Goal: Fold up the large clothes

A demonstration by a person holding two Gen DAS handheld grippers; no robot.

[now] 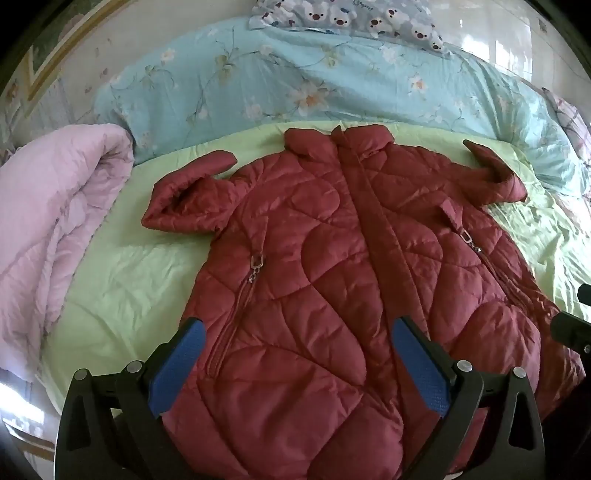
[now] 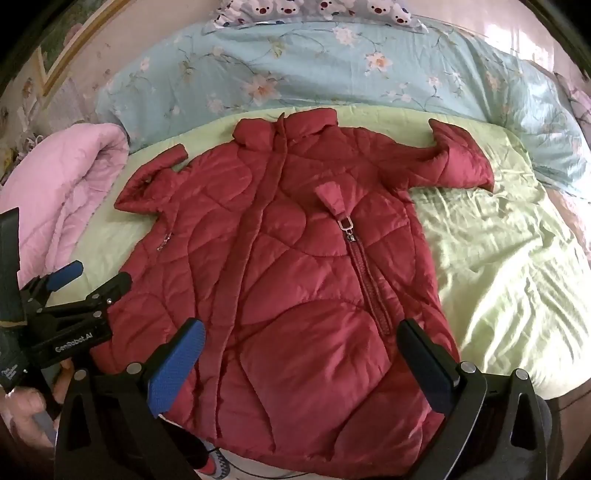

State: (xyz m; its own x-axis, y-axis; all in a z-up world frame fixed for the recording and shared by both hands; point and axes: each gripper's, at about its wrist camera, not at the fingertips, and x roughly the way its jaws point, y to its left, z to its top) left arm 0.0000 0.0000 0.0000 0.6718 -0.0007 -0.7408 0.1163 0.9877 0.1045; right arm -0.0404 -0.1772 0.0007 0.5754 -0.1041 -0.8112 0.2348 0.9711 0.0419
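Dark red quilted jacket, pale green sheet, blue floral duvet

- A bed fills the room's middle, covered by a pale green sheet, smooth on the left and rumpled with creases toward the right.
- A light blue floral duvet lies bunched along the far side of the bed.
- A pillow printed with cartoon bears sits behind the duvet.
- A pink quilted comforter is rolled up at the left edge of the bed.
- The wall behind is pale pink with small flowers; a framed picture hangs at upper left.
- Bright daylight glares from the upper right.
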